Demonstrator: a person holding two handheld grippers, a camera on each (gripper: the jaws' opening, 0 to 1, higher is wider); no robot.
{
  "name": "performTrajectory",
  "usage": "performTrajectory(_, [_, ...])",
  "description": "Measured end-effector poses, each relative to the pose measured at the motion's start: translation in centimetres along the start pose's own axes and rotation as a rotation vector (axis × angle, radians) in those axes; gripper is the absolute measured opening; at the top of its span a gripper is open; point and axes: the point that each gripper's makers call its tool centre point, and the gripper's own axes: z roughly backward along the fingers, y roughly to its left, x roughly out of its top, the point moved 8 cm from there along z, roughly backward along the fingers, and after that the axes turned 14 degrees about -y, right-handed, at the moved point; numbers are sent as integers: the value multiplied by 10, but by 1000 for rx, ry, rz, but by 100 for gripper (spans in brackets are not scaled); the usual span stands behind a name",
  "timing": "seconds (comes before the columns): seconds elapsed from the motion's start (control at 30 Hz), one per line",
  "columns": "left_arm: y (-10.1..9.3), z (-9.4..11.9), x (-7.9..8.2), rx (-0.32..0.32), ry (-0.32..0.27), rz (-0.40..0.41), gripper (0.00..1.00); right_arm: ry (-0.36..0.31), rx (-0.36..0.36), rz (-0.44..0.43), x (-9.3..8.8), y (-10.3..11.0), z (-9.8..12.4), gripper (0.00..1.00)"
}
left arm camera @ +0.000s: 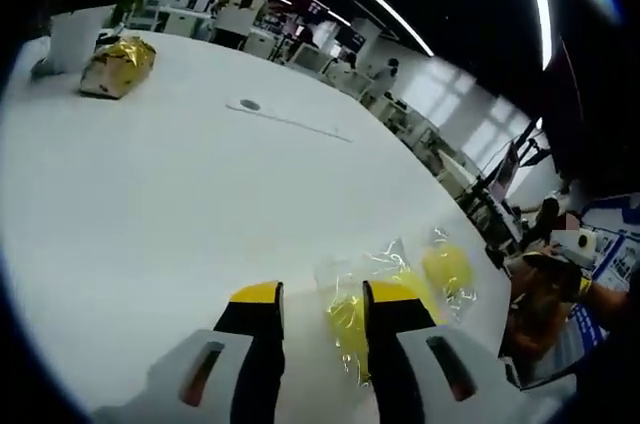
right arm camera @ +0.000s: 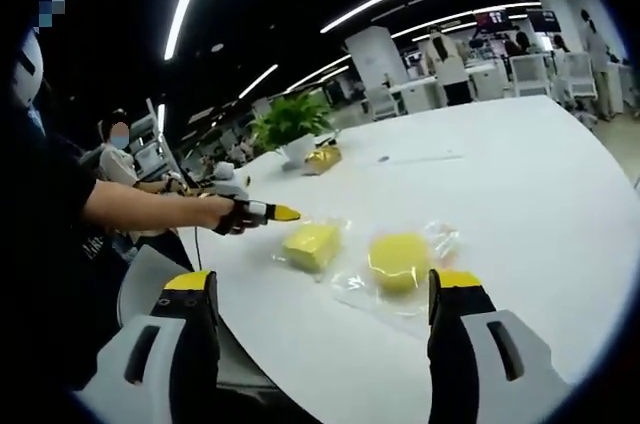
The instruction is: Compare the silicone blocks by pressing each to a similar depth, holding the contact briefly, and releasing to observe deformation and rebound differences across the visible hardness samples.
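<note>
Blocks: two yellow silicone samples sit on the white table (right arm camera: 520,174), each in or on crinkly clear plastic. The squarish block (right arm camera: 311,244) is the one nearer my left side, the rounder block (right arm camera: 398,261) sits just beside it.

Left gripper: my left gripper (left arm camera: 322,296) hangs low over the table with its jaws a little apart and nothing between them. From the right gripper view I see it (right arm camera: 282,212) poking in from the left, tip just short of the squarish block, not touching as far as I can tell.

Right gripper: my right gripper (right arm camera: 325,282) is spread wide, empty, and well back from both blocks.

Step in hand: looks like I'm lining up the first press, nothing squished yet.

How to do it well: I'd come straight down on the middle of the block, not the edge, so it doesn't skid on that slippery wrap. Slow push, stop at a depth I can repeat on the other one, short hold, then lift cleanly and watch the spring-back.

Watch out: the plastic wrap (left arm camera: 385,266) could bunch under a jaw and fake the dent, so I'd press where it lies flat.

Other stuff: gold foil packet (left arm camera: 117,66) far across the table, potted plant (right arm camera: 288,122) behind it, both well apart from the blocks.
</note>
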Motion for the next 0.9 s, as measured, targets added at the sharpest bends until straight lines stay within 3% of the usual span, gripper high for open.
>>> performTrajectory(0.13, [-3,12,0,-20,16,-13,40,5,-13,37,2,-3,-1,82])
performTrajectory(0.27, [-8,26,3,-28,-15,-25,53,14,-16,44,2,-5,-1,82])
performTrajectory(0.37, [-15,38,4,-55,-1,-174,64,22,-13,51,2,-5,0,82])
performTrajectory(0.43, [-24,46,0,-102,19,-215,71,34,-5,53,1,-4,1,82])
performTrajectory(0.53, [-38,57,0,-172,-26,-199,82,69,4,96,-2,-5,2,81])
performTrajectory(0.63, [-47,67,-1,-204,-27,-252,87,95,-13,109,-4,-8,2,80])
performTrajectory(0.8, [-70,88,-3,-310,12,-378,98,113,-2,156,-6,-8,1,83])
performTrajectory(0.9, [-77,99,2,-330,-31,-418,99,105,20,189,-5,-4,0,89])
